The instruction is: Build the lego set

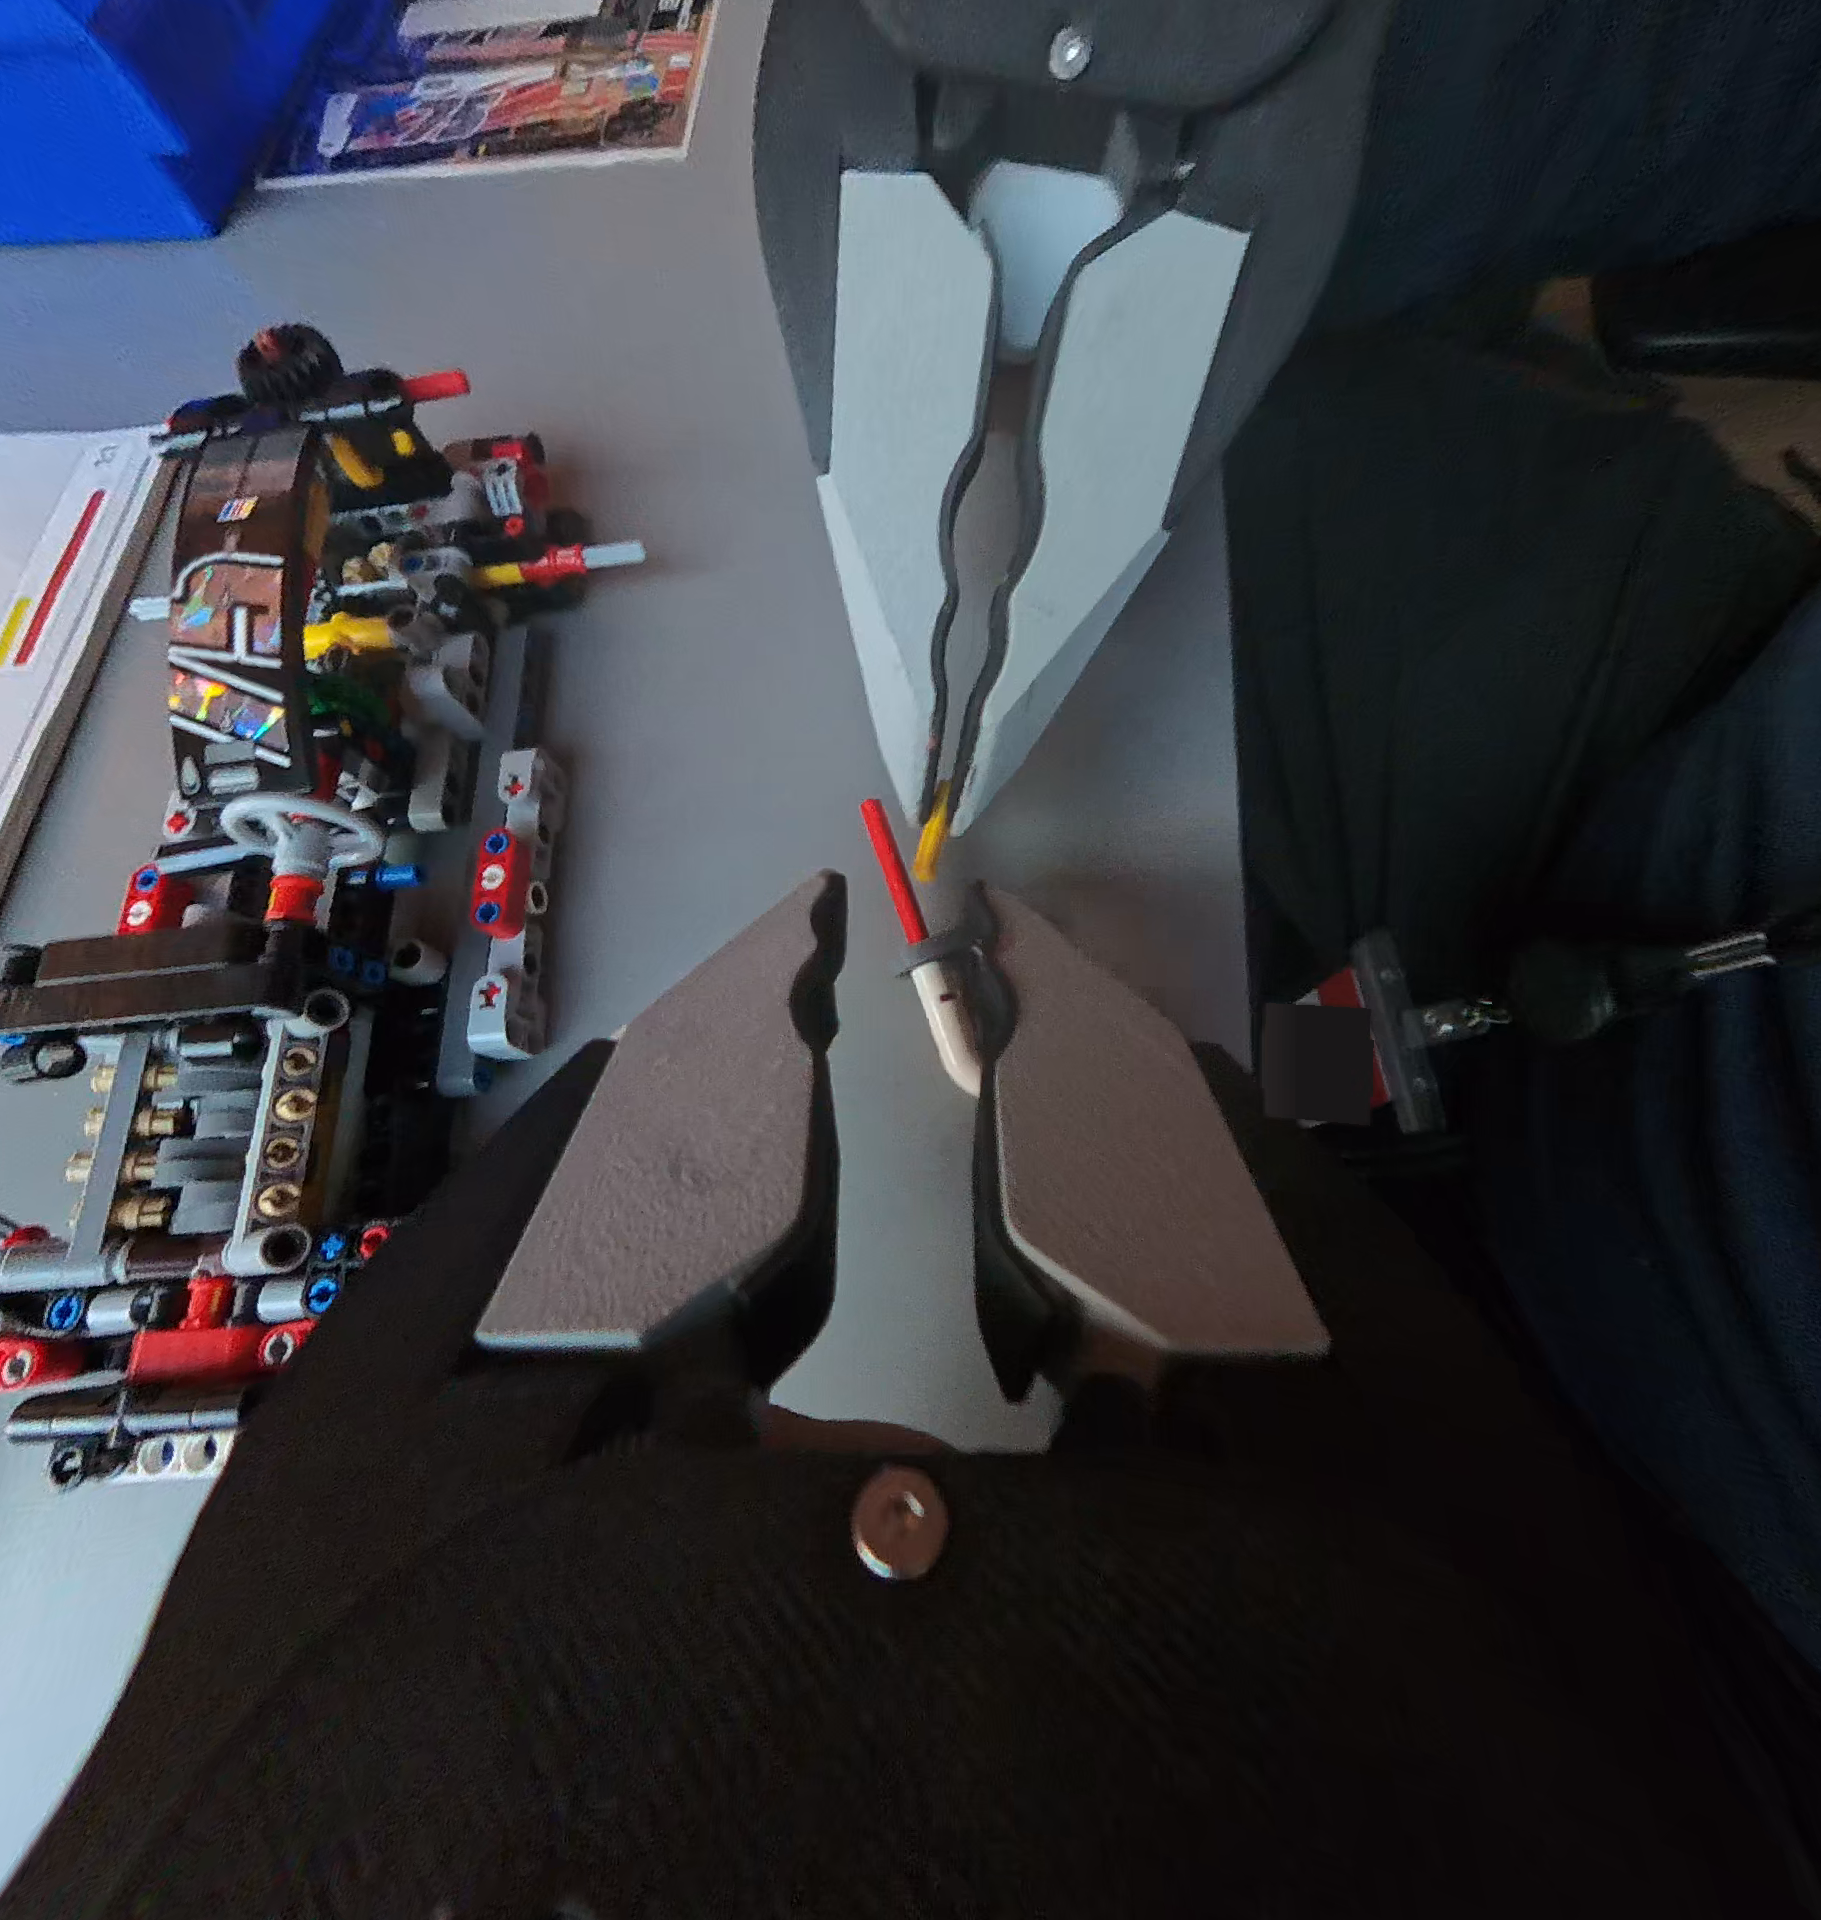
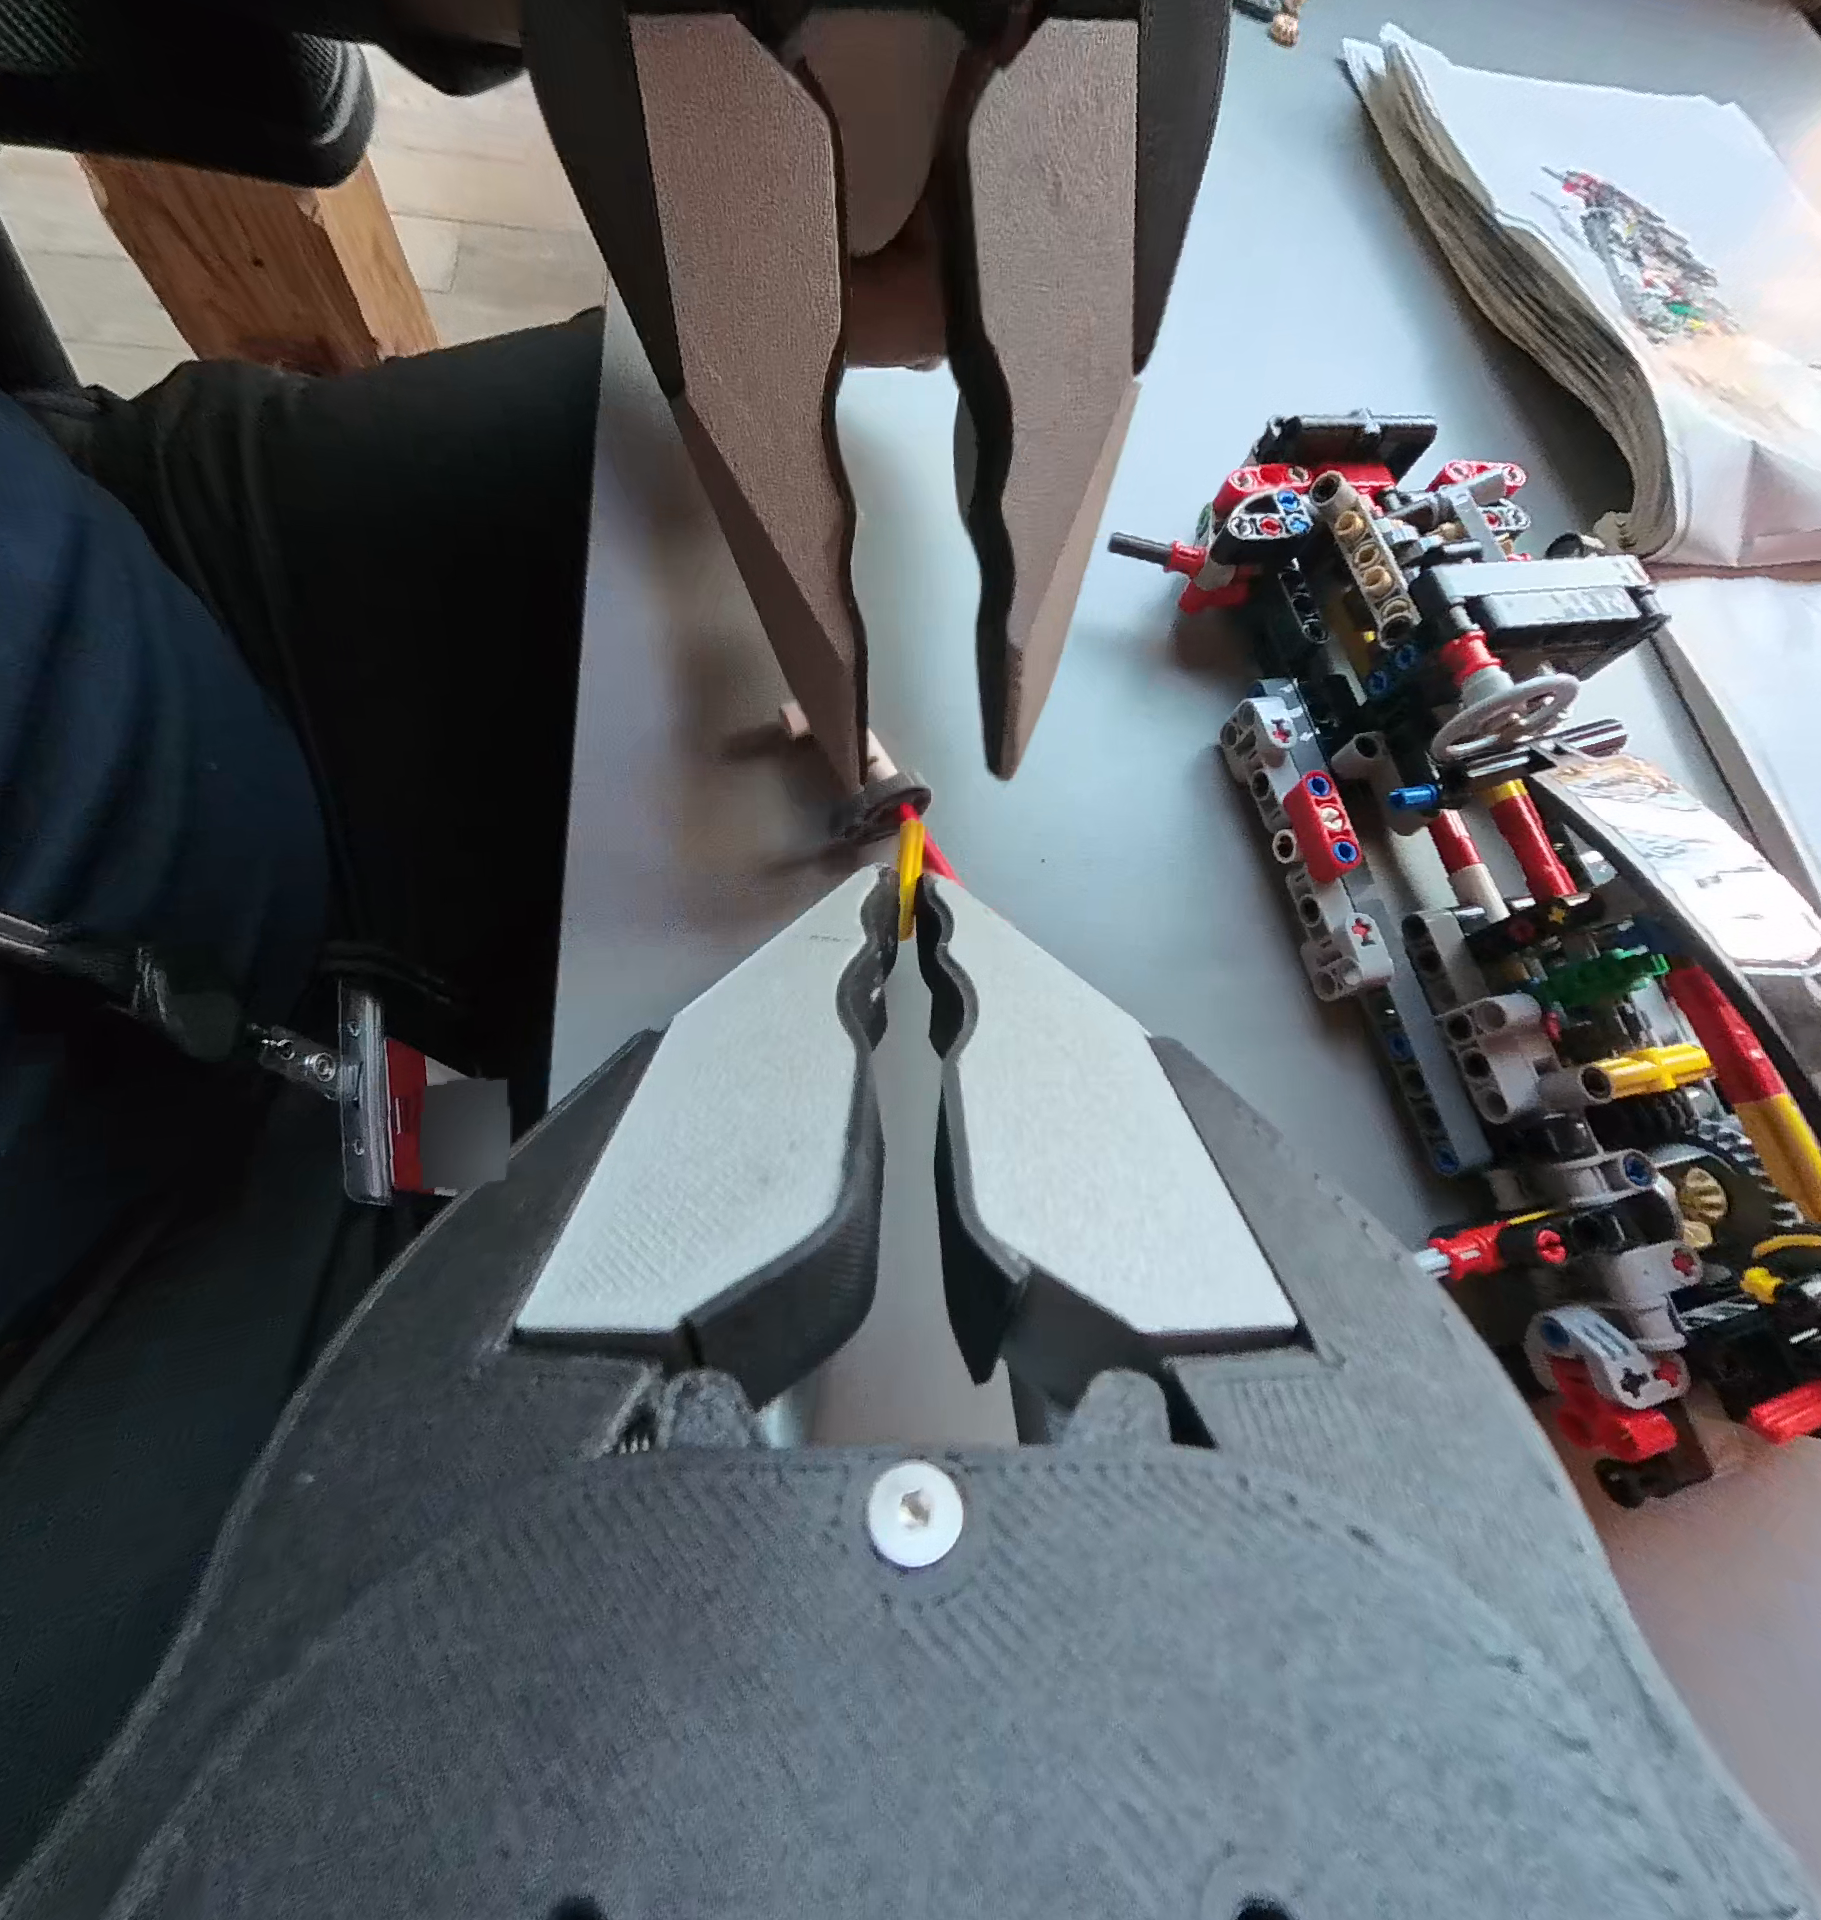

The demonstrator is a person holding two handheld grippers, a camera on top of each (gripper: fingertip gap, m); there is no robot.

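My left gripper is open low over the grey table. A red axle with a dark bush and a tan connector lies between its fingers. The piece leans on the right finger, and a clear gap separates it from the left finger. The right wrist view shows the same: one finger of the left gripper touches the tan and dark piece, the other stands apart. My right gripper is shut on a small yellow piece, held just beside the red axle's tip. The right gripper and the yellow piece also show in the left wrist view.
A half-built brick car chassis lies on the table beside both grippers. An instruction booklet lies beyond it. A blue bin and a printed sheet are at the far side. A person's dark clothing is at the table's edge. My left and right fingertips are right by each other.
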